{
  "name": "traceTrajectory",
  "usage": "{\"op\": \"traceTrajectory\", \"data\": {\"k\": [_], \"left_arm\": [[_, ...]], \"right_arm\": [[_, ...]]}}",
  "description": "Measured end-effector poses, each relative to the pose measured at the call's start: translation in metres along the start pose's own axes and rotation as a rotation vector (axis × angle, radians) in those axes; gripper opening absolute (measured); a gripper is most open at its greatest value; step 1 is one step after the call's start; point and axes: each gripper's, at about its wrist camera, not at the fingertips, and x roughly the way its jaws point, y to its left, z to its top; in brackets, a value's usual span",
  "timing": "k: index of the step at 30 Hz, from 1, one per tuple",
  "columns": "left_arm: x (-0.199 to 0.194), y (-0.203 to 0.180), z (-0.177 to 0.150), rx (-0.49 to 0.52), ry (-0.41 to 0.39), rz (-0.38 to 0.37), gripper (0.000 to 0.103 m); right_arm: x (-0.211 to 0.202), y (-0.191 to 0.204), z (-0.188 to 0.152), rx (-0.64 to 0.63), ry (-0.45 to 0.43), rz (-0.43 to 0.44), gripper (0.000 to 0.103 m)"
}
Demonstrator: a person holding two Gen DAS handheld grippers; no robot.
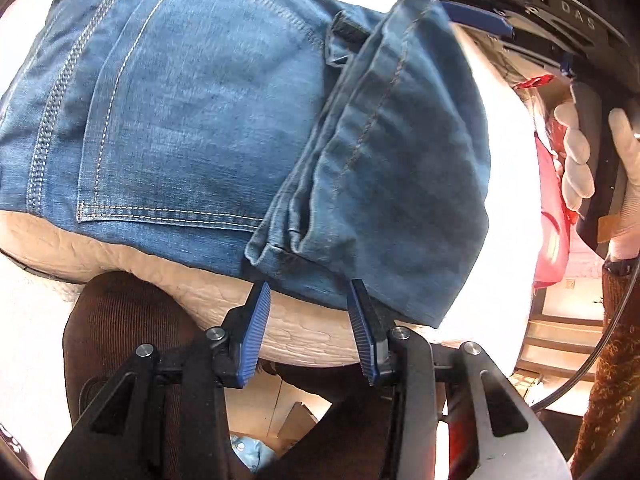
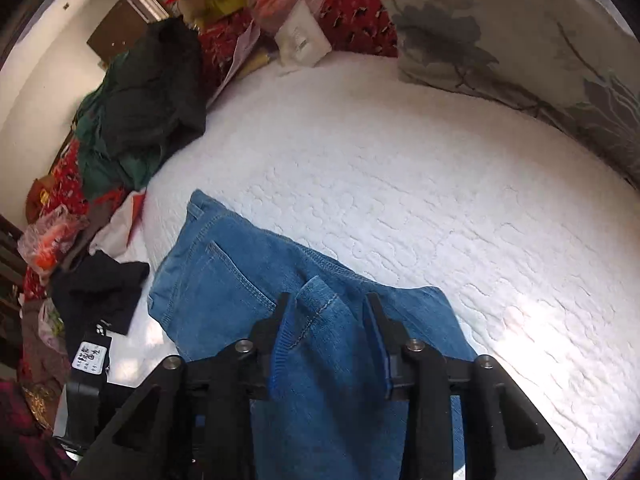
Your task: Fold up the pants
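Observation:
Blue jeans [image 1: 192, 120] lie on a white quilted mattress [image 1: 304, 332], back pocket up, with the leg ends [image 1: 400, 184] folded over the seat. My left gripper [image 1: 310, 292] is open at the near edge of the folded leg, fingers [image 1: 256, 320] apart, holding nothing. In the right wrist view the jeans [image 2: 240, 280] lie below my right gripper [image 2: 328, 304], which is open with denim between and under its fingers [image 2: 376, 320]. The right gripper also shows in the left wrist view [image 1: 472, 16], at the far end of the folded leg.
A pile of dark green and black clothes [image 2: 148, 104], bags and boxes [image 2: 280, 8] line the mattress's far left side. A patterned grey headboard or pillow [image 2: 520, 60] is at the far right. The mattress edge [image 1: 280, 356] is just in front of the left gripper.

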Motion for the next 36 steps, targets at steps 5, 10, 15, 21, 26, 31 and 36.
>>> {"op": "traceTrajectory", "data": {"k": [5, 10, 15, 21, 26, 31, 36], "left_arm": [[-0.016, -0.053, 0.005, 0.09, -0.078, -0.043, 0.038], [0.018, -0.093, 0.024, 0.111, -0.03, -0.04, 0.038], [0.087, -0.091, 0.013, 0.106, 0.132, 0.073, 0.038], [0.1, -0.104, 0.013, 0.102, 0.115, 0.075, 0.038], [0.081, -0.1, 0.005, 0.119, 0.127, 0.015, 0.038], [0.028, -0.081, 0.01, 0.08, -0.048, -0.028, 0.038], [0.045, -0.039, 0.035, -0.062, -0.03, -0.041, 0.038]], "right_arm": [[-0.046, -0.057, -0.046, 0.167, -0.055, -0.116, 0.061], [-0.025, -0.092, -0.093, 0.37, -0.053, -0.077, 0.06], [-0.014, -0.094, -0.085, 0.42, -0.169, 0.009, 0.013], [0.018, -0.1, -0.059, 0.355, -0.078, -0.076, 0.015], [-0.009, -0.098, -0.067, 0.436, -0.168, -0.077, 0.022], [-0.05, -0.058, -0.069, 0.335, -0.315, -0.006, 0.03], [-0.012, -0.033, -0.066, 0.325, -0.254, 0.026, 0.041]]}}
